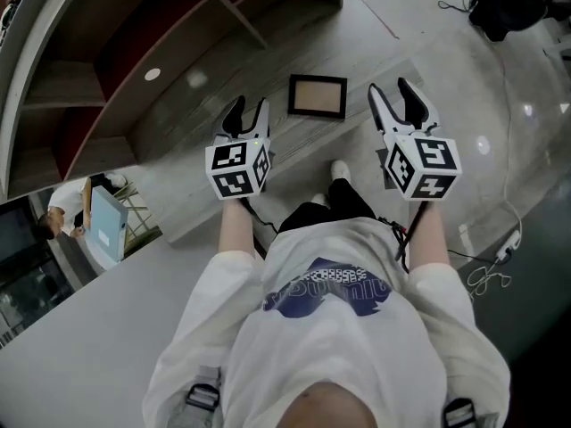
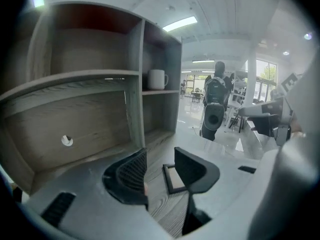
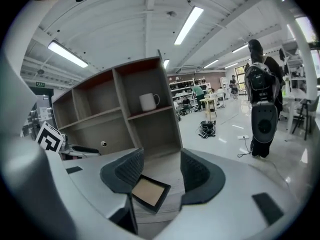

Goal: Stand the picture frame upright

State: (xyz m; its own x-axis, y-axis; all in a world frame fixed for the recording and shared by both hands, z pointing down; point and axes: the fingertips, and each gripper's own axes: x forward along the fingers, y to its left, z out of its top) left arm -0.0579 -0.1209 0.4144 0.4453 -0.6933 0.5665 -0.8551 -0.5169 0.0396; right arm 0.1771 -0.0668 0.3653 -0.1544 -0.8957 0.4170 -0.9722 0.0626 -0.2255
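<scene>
Pale grey wood-grain board (image 1: 201, 123) at the foot of an open shelf unit (image 1: 80, 78) carries the small dark-rimmed rectangular picture frame (image 1: 318, 96), lying flat just ahead of and between my left gripper (image 1: 248, 114) and right gripper (image 1: 393, 94), both spread wide and empty. I judge this the approach: next, a jaw must catch one rim to tip it up. Any rear prop is hidden, and the left gripper's jaw covers part of the frame.
</scene>
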